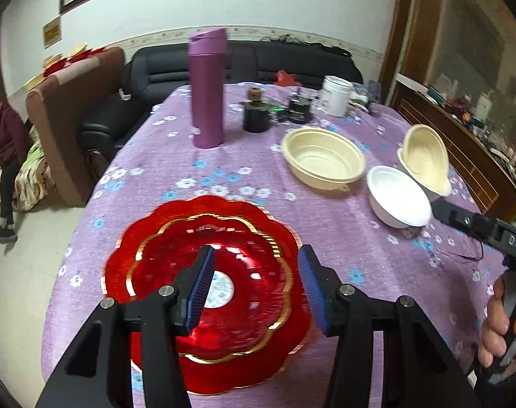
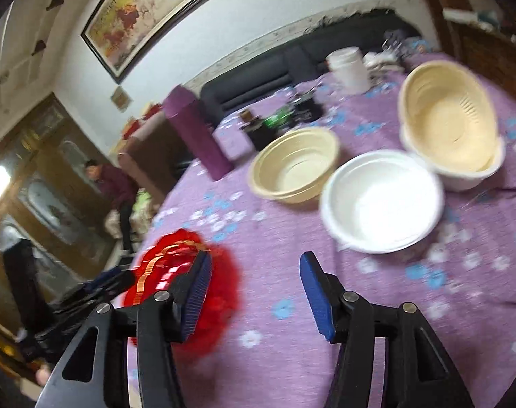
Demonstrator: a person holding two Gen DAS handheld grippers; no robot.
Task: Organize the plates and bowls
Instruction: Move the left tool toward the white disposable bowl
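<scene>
Two claws are recorded, both released, with nothing between the blue pads. In the left wrist view, the left claw is seen over the red plates, which fill the lower centre of the frame on the purple-clothed surface; the plates appear to be a stack of at least two scalloped ones, lying flat and face up. No long axis is noted, since the outline is roughly round, so no approach direction is favoured.

In the right wrist view, the right claw is seen empty above bare cloth at lower centre. The white bowl lies ahead and to the right of it, at centre right, upright and mouth up. The beige bowl is just left of it and further off, apparently touching at the rims. At upper right, a tilted beige bowl is propped inside a second white bowl, its mouth turned toward the camera.

Judgement: the right hand is nearer the bowls, the left nearer the plates. The coming move is judged to turn on the white bowl's near rim, reached by going forward and right.
</scene>
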